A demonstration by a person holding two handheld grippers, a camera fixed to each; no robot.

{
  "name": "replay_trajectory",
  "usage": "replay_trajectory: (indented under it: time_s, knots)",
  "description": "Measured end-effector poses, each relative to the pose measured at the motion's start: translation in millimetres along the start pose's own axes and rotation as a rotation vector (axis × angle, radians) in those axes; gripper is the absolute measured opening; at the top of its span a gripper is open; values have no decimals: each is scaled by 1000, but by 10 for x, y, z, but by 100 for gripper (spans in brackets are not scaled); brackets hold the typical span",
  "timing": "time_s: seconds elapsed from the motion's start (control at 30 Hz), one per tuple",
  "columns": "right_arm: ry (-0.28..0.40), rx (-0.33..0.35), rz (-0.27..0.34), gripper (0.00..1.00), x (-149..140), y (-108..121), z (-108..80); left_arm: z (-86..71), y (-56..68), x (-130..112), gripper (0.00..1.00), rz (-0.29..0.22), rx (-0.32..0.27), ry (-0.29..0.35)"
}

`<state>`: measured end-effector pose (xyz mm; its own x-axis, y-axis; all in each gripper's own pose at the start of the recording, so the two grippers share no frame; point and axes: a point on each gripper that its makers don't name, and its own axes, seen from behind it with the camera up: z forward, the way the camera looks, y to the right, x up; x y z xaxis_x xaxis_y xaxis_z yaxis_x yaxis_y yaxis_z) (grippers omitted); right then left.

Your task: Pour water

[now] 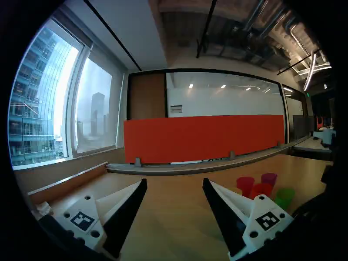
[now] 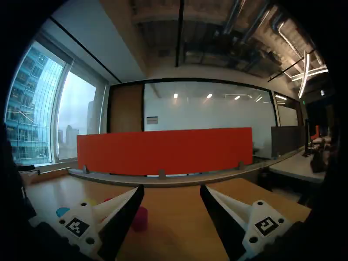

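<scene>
In the left gripper view, my left gripper (image 1: 174,187) is open over the wooden table (image 1: 174,217), nothing between its fingers. To its right stands a cluster of plastic cups: a pink-red cup (image 1: 245,185), a purple cup (image 1: 269,178), a red cup (image 1: 261,189) and a green cup (image 1: 284,197). In the right gripper view, my right gripper (image 2: 172,193) is also open and empty above the table (image 2: 174,226). A magenta cup (image 2: 140,219) stands just beside its left finger. A blue cup rim (image 2: 62,212) and a yellow one (image 2: 90,202) peek out behind that finger.
An orange-red divider panel (image 1: 204,137) runs along the table's far edge, seen too in the right gripper view (image 2: 165,150). Large windows (image 1: 56,113) line the left wall. Another desk (image 2: 296,167) with dark objects stands at the right.
</scene>
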<state>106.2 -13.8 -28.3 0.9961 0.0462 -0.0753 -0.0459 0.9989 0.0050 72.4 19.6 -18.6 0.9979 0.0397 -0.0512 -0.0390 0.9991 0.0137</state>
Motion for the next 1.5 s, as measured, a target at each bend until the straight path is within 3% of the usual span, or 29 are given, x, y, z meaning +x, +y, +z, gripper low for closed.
replay_trajectory:
  time_s: [0.6,0.93,1.5]
  knots:
    - [2,19,47,99,20,-100,-77,31,-171,-383,95,-11,14,4]
    - [4,18,36,99,56,-126,-61,81,-238,-547,95,-37,16,-3]
    - [2,23,34,99,98,-176,-54,97,-264,-640,95,-53,13,-21]
